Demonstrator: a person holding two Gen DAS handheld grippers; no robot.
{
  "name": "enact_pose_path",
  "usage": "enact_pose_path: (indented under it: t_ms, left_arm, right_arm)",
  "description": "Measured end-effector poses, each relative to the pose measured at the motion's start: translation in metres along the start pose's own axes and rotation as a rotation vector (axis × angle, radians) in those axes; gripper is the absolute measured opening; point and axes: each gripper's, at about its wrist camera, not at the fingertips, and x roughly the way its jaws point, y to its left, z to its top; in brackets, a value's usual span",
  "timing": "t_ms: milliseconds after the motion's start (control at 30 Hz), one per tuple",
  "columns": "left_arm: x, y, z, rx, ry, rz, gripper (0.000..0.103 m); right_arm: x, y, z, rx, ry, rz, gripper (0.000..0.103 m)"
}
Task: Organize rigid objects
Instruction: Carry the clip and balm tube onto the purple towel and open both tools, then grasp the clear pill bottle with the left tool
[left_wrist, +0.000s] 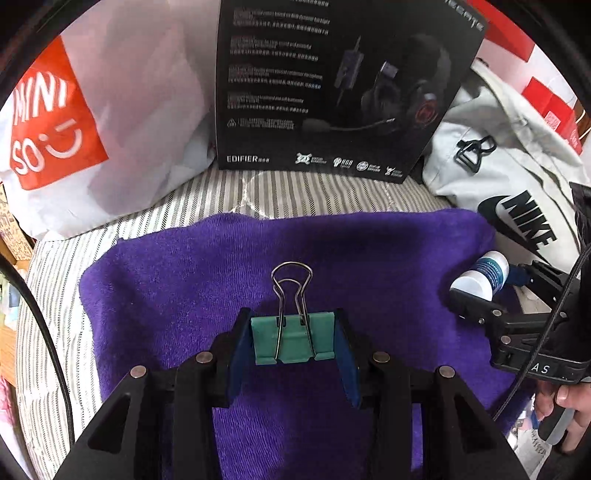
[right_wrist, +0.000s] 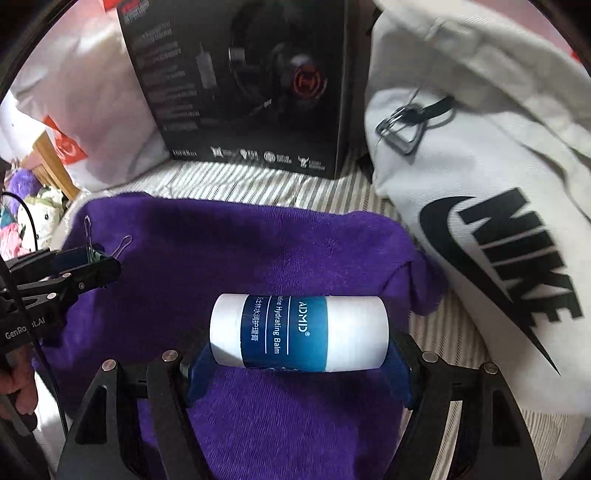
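A purple towel (left_wrist: 229, 266) is lying on the striped bedsheet (left_wrist: 280, 192). Over its right edge, the right gripper (right_wrist: 299, 360) is clamping a hydrating balm tube (right_wrist: 299, 332) sideways. Over the middle, the left gripper (left_wrist: 293, 341) is pinching a green binder clip (left_wrist: 293, 338).

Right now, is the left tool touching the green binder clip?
Touching: in the left wrist view, the left tool has both blue pads pressed against the green binder clip sides.
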Motion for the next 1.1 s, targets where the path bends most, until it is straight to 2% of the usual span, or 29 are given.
enact_pose_path:
  t_ms: [200,433,533,567,600,700,867,1100]
  left_arm:
    - [0.007,-0.005,-0.001,0.03,0.019,0.03,0.04]
    - [0.011,-0.01,-0.002,0.067,0.033,0.068,0.042]
    - [0.012,-0.012,-0.005,0.073,0.051,0.063,0.057]
    - [0.012,-0.013,-0.008,0.077,0.058,0.062,0.068]
    - [0.013,-0.013,-0.011,0.079,0.061,0.069,0.072]
    - [0.01,-0.015,-0.023,0.09,0.056,0.106,0.074]
    - [-0.011,-0.009,-0.044,0.031,0.052,0.062,0.074]
    - [-0.07,-0.022,-0.079,0.045,-0.006,0.054,0.074]
  right_arm:
    - [0.018,0.007,0.005,-0.033,0.035,-0.019,0.075]
    - [0.018,0.008,0.008,-0.045,0.052,-0.016,0.075]
    - [0.019,0.008,0.009,-0.052,0.067,-0.01,0.076]
    - [0.019,0.008,0.011,-0.06,0.08,-0.007,0.076]
    - [0.021,0.01,0.013,-0.064,0.096,-0.002,0.078]
    - [0.021,0.012,0.013,-0.08,0.128,0.001,0.078]
    - [0.004,0.011,-0.007,-0.051,0.145,0.027,0.078]
    - [-0.06,0.008,-0.045,0.025,0.061,0.04,0.079]
